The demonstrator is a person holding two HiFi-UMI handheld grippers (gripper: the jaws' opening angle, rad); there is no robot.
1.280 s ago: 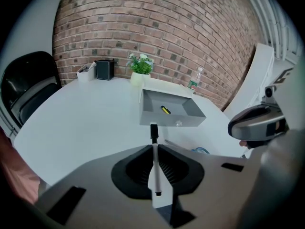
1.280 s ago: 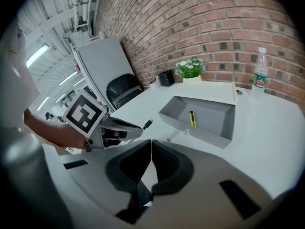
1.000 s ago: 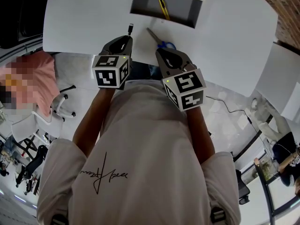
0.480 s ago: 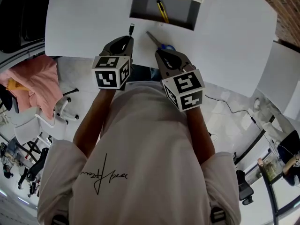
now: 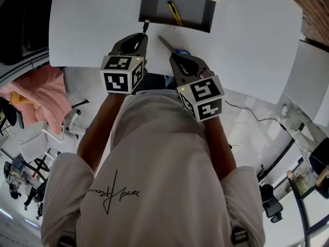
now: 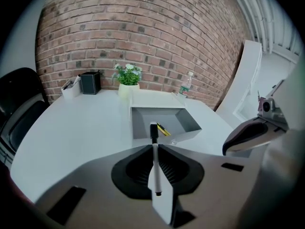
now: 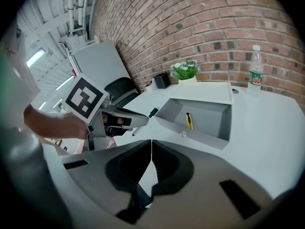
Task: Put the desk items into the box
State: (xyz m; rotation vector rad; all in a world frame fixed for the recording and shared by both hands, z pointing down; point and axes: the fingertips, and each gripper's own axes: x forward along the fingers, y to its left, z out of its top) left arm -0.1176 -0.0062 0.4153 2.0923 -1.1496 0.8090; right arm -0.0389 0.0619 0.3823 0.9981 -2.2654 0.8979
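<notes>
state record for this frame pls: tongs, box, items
left tongs: shut on marker, black cap pointing at box
right tongs: shut, empty
box: open, on table, holds yellow-black tool
scissors: on table, outside box, just ahead of right tongs
pending: marker and scissors not yet in box

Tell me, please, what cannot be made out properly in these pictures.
- The scissors: in the head view the right gripper covers most of the handles.
- The marker in the left gripper: the head view shows only its tip, and the gripper hides the rest.
- The yellow item in the box: too small in every view to name.
- The black holder: left gripper view, contents too small to identify.
</notes>
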